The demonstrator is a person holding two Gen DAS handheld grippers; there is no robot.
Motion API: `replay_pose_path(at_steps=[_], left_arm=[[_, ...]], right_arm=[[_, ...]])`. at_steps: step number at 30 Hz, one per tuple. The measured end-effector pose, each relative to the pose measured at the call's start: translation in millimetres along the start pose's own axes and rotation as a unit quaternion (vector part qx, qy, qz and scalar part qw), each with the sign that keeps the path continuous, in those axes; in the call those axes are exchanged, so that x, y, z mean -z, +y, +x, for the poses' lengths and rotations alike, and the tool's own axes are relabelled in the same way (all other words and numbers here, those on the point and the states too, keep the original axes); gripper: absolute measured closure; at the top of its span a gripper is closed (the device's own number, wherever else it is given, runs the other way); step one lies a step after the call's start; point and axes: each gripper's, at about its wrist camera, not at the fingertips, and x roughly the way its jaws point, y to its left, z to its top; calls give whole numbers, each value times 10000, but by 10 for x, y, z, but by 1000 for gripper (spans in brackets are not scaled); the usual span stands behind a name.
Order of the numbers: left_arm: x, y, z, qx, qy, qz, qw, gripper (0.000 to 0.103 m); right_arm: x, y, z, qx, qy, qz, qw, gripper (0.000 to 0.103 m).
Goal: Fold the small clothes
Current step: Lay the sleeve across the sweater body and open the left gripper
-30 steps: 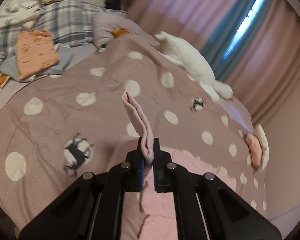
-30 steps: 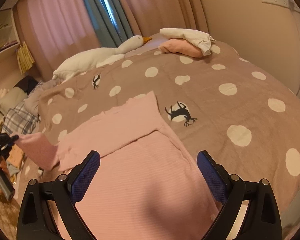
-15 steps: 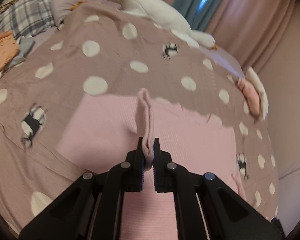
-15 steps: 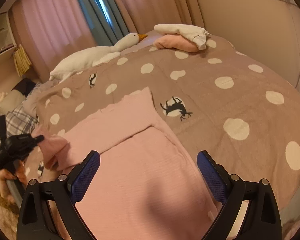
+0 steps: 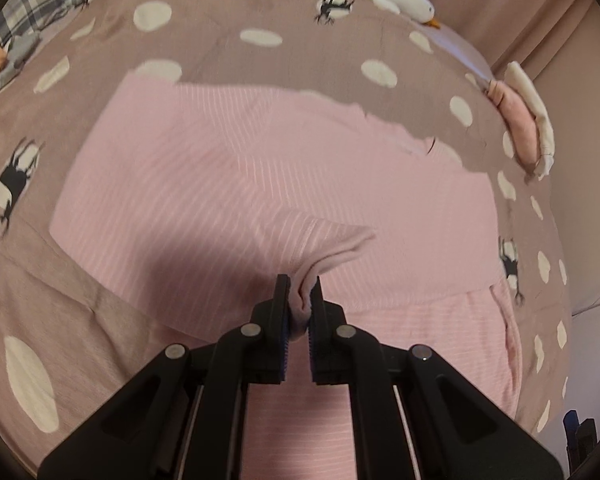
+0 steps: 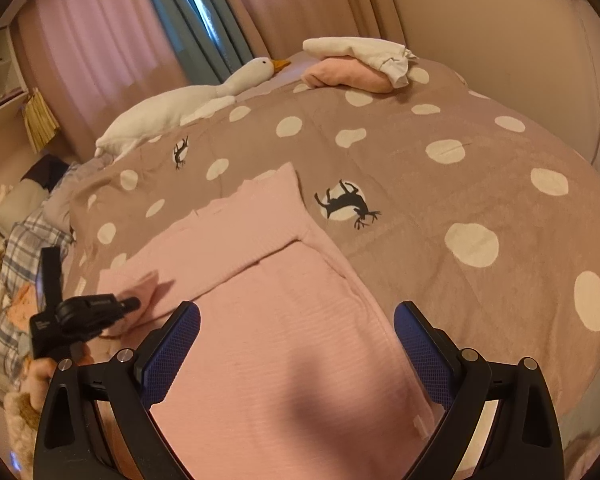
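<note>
Since a second earlier, left gripper [image 5: 299, 300] had carried its clamped sleeve [image 5: 332, 240] inward over the pink garment [image 5: 204, 168]; right gripper [image 6: 296, 344] hovered above that garment's nearer part, jaws wide apart; polka-dot bedspread [image 6: 480, 168] beneath, plush goose [image 6: 188, 104] well beyond

Pink curtains [image 6: 100, 44], daylight strip at window [image 6: 196, 4], beige wall [image 6: 480, 28], spotted mauve bedspread [image 6: 440, 200]

Warm, dim indoor light tints both views pink. Daylight shows as a bright slit between the curtains [image 6: 188, 12] at far left. Soft shadows fall on the near pink garment [image 5: 228, 168]. Fisheye bending curves the edges into black corners; far objects look slightly soft.
</note>
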Motion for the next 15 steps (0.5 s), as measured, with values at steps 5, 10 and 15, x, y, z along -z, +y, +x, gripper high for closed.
replay_pose_path(at_steps=[5,10,15], left_arm=[[32,15,-51,148,201,35,9997,58],[45,225,-495,334,-232,-172,9990,28],[136,685,-891,-35,-557,-640,9964,23]], right_arm=[[-8,37,58,13,120,-82,9999,6],[-76,190,194,-165,299,-305,9990,6],[-154,489,473,-873,738,-501,9922,6]])
